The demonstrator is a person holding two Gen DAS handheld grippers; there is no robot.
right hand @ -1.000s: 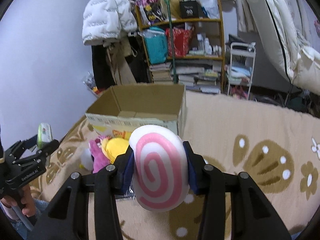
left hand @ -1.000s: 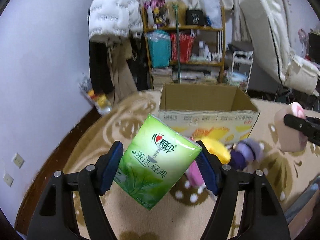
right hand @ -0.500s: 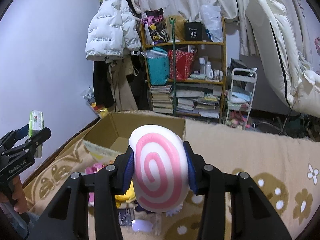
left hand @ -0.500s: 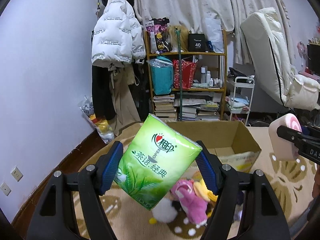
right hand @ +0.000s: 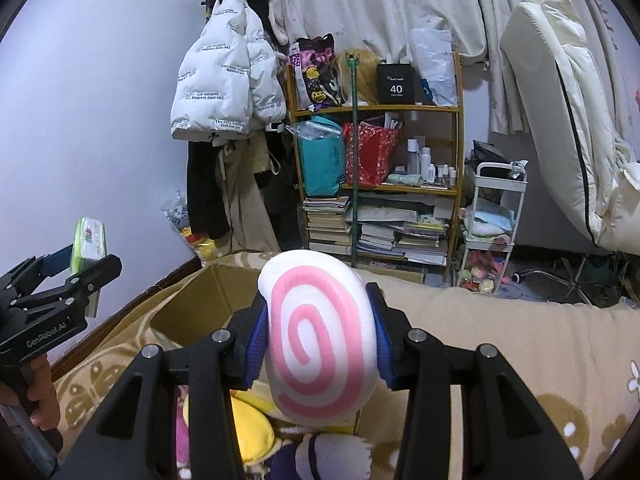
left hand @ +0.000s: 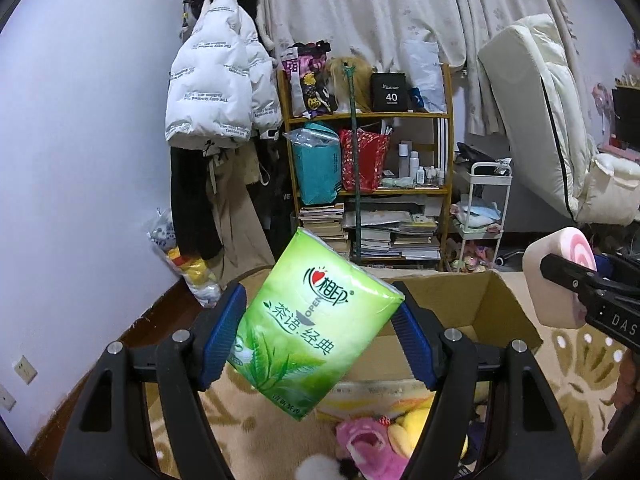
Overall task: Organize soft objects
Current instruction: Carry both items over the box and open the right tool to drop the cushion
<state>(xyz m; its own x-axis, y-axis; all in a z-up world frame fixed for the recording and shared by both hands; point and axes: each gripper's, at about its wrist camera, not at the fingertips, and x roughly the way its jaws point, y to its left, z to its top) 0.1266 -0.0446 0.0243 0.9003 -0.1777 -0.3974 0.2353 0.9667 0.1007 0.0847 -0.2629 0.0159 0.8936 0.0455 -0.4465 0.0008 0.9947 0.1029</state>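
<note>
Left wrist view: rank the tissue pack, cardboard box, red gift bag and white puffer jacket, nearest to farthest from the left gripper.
1. Tissue pack: clamped in the left gripper.
2. Cardboard box: just ahead, on the rug.
3. Red gift bag on the shelf and white puffer jacket hanging left: too close to call.

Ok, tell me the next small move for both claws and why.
Probably carry both a little further forward over the open cardboard box, then release. The left claw grips the green tissue pack, the right claw the pink swirl cushion, both short of the opening.
</note>
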